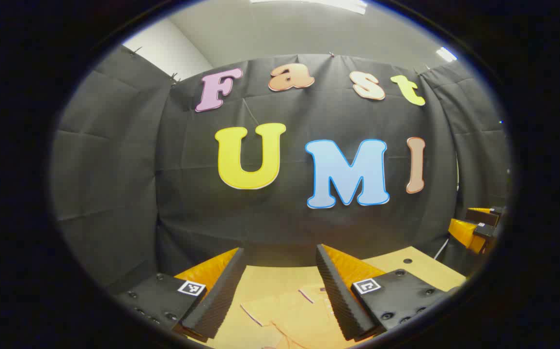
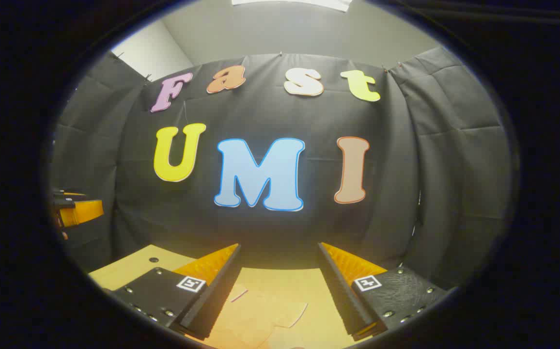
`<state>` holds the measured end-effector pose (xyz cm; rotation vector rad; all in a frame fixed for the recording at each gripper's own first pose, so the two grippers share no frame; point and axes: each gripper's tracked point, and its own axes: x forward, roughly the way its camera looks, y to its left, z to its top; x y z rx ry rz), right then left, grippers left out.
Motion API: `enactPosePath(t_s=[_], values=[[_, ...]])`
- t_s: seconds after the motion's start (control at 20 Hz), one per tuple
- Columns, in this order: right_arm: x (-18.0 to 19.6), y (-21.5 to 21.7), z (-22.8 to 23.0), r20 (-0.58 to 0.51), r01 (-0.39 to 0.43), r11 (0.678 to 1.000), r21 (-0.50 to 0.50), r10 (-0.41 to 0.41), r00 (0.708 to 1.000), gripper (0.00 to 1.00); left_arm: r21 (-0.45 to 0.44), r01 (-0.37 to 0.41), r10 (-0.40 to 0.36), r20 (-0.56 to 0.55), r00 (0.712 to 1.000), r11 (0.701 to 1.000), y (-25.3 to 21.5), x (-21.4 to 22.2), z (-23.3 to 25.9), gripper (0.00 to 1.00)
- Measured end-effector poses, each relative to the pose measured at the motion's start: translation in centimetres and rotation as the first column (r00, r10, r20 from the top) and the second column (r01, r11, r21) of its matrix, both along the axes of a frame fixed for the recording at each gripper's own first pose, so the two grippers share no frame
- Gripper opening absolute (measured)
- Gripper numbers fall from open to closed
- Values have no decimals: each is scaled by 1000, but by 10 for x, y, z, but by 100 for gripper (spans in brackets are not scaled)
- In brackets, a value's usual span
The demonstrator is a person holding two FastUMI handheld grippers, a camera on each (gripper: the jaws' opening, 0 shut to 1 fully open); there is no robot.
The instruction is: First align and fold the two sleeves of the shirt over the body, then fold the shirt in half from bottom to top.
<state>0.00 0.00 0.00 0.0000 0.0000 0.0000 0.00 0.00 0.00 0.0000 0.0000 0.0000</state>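
Both tools are being held level above the surface [image 1: 425, 266], facing the booth wall. The left tool [image 1: 280, 278] and right tool [image 2: 280, 276] are each spread wide, pinching nothing. The shirt [image 1: 289, 315], pale orange, is lying flat below and just ahead of both, about equally near; its long axis cannot be told.
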Motion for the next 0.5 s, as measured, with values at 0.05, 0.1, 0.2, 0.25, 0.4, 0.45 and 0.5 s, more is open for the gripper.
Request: enactPosePath(t_s=[0.05, 0.1, 0.2, 0.25, 0.4, 0.45, 0.5], values=[[-1, 0, 2, 1, -1, 1000, 2, 1, 1000, 95, 4, 1, -1, 2, 1000, 1000, -1, 0, 2, 94], [-1, 0, 0, 3, -2, 1000, 5, 2, 1000, 95, 7, 2, -2, 3, 1000, 1000, -1, -1, 2, 95], [-1, -3, -1, 3, -2, 1000, 11, 2, 1000, 95, 12, 3, -4, 7, 1000, 1000, -3, -3, 2, 95], [-1, -3, -1, 4, -2, 1000, 14, 2, 1000, 95, 14, 5, -5, 6, 1000, 1000, -5, -2, 2, 96], [-1, -6, -2, 3, -2, 1000, 19, 2, 1000, 95, 15, 7, -7, 6, 1000, 1000, -5, -3, 3, 95], [-1, -6, -1, 3, -1, 1000, 19, 1, 1000, 95, 16, 7, -7, 6, 1000, 1000, -6, -4, 1, 95], [-1, -7, -3, 1, -1, 1000, 20, 1, 1000, 95, 18, 8, -8, 5, 1000, 1000, -7, -4, 1, 95]])
